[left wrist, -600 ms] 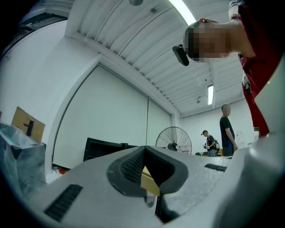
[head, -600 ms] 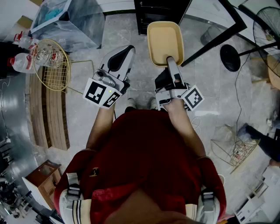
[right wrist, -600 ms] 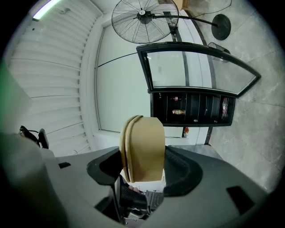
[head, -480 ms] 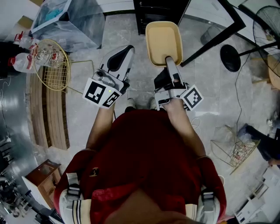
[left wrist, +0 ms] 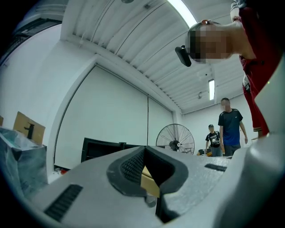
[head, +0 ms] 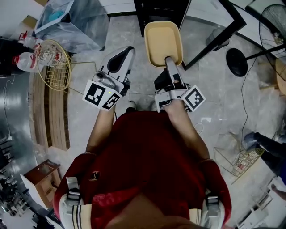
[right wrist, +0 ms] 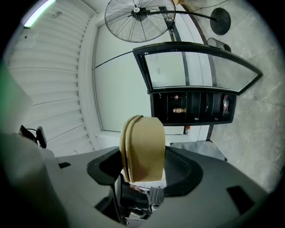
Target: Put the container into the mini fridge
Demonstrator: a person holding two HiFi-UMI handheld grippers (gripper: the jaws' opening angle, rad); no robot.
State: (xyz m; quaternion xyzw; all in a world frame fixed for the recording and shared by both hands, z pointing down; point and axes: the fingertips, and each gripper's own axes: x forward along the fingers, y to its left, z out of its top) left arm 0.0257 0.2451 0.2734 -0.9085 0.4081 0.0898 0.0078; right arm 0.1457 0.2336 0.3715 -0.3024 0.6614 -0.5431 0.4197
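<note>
tan container (head: 163, 42): a shallow, round-cornered tray held level and off the floor, in front of the person, its far end reaching the foot of the black mini fridge (head: 158, 10). it is not yet inside. in the right gripper view it is seen edge-on (right wrist: 143, 149), upright between the jaws, showing a doubled rim.

right gripper (head: 168, 60): clenched on the container's near rim, one jaw lying over the rim into the tray; this grip alone carries it.

change over the last half second: container and right gripper have drifted a little to the left and forward in the head view. the tray now sits more squarely before the fridge front. judged from this, the carry is in its closing approach and the insertion has yet to begin.

mini fridge, right gripper view (right wrist: 191, 107): dark interior with shelves and small bottles, straight ahead of the tray. its glass door (right wrist: 200, 67) stands swung open, so the way in appears free.

left gripper (head: 117, 62): beside the right one and apart from the container, jaws pressed together on nothing, taking no part.

surroundings: grey stone floor (head: 143, 85); wire basket (head: 51, 65) to the left; fan base (head: 236, 61) to the right, well clear of the path.
</note>
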